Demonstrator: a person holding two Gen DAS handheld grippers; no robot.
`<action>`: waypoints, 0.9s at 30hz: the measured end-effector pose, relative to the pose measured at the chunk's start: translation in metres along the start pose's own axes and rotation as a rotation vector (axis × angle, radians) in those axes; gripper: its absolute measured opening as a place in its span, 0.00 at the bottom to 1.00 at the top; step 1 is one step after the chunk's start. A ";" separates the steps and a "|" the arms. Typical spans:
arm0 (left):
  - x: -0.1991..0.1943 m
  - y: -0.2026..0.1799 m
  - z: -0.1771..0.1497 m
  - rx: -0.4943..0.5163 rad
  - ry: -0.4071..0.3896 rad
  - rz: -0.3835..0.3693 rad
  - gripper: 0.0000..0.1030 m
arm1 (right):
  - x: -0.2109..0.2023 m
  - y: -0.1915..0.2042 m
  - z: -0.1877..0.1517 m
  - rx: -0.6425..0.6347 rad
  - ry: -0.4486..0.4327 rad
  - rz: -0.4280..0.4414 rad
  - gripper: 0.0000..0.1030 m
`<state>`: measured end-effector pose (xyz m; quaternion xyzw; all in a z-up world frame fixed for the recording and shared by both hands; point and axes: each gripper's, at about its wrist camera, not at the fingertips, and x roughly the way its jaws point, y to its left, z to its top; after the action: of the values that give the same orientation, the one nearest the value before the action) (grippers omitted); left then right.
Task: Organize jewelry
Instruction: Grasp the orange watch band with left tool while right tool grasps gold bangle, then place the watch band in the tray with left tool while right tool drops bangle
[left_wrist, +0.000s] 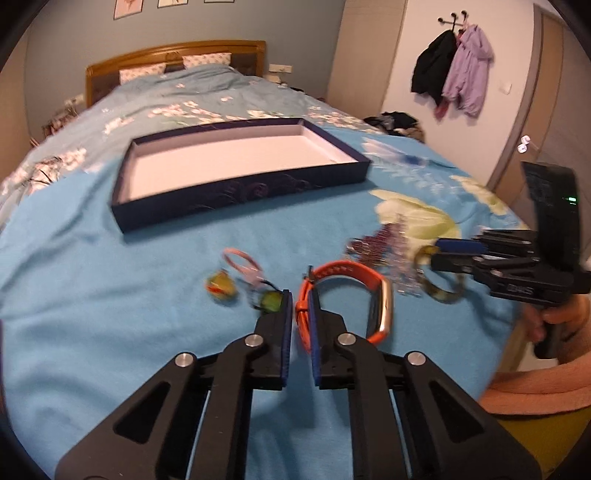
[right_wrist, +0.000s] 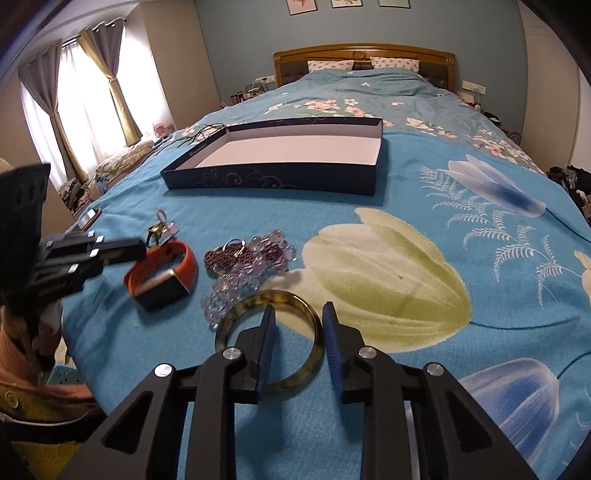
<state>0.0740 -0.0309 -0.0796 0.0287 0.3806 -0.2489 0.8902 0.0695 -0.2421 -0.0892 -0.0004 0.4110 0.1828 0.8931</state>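
Observation:
An orange watch (left_wrist: 347, 295) lies on the blue bedspread; my left gripper (left_wrist: 301, 299) has its fingers around the strap's left end with a narrow gap, and I cannot tell if it grips. It also shows in the right wrist view (right_wrist: 162, 277). A dark tortoiseshell bangle (right_wrist: 269, 343) lies flat; my right gripper (right_wrist: 299, 314) is open, one finger inside the ring and one outside its right rim. A heap of purple beads (right_wrist: 251, 258) lies beyond it. A pink band (left_wrist: 242, 264) and small charms (left_wrist: 220, 288) lie left of the watch. The empty dark-blue box (left_wrist: 236, 173) sits farther back.
The bed's foot edge is close on the near side, with my pink sleeve (left_wrist: 546, 384) beside it. Coats (left_wrist: 454, 70) hang on the wall at right. A window with curtains (right_wrist: 85, 92) is left of the bed. The headboard (right_wrist: 364, 55) is at the far end.

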 end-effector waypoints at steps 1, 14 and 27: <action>-0.001 0.002 0.001 0.001 -0.003 0.007 0.09 | 0.000 0.002 -0.001 -0.006 0.006 0.005 0.24; 0.000 0.009 -0.009 -0.045 0.070 -0.070 0.33 | 0.003 0.005 0.003 -0.063 0.027 -0.009 0.26; 0.007 -0.005 0.000 0.051 0.105 -0.059 0.07 | -0.001 0.008 0.002 -0.086 0.033 0.018 0.06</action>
<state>0.0760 -0.0380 -0.0838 0.0532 0.4209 -0.2825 0.8603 0.0679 -0.2343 -0.0858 -0.0381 0.4176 0.2083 0.8836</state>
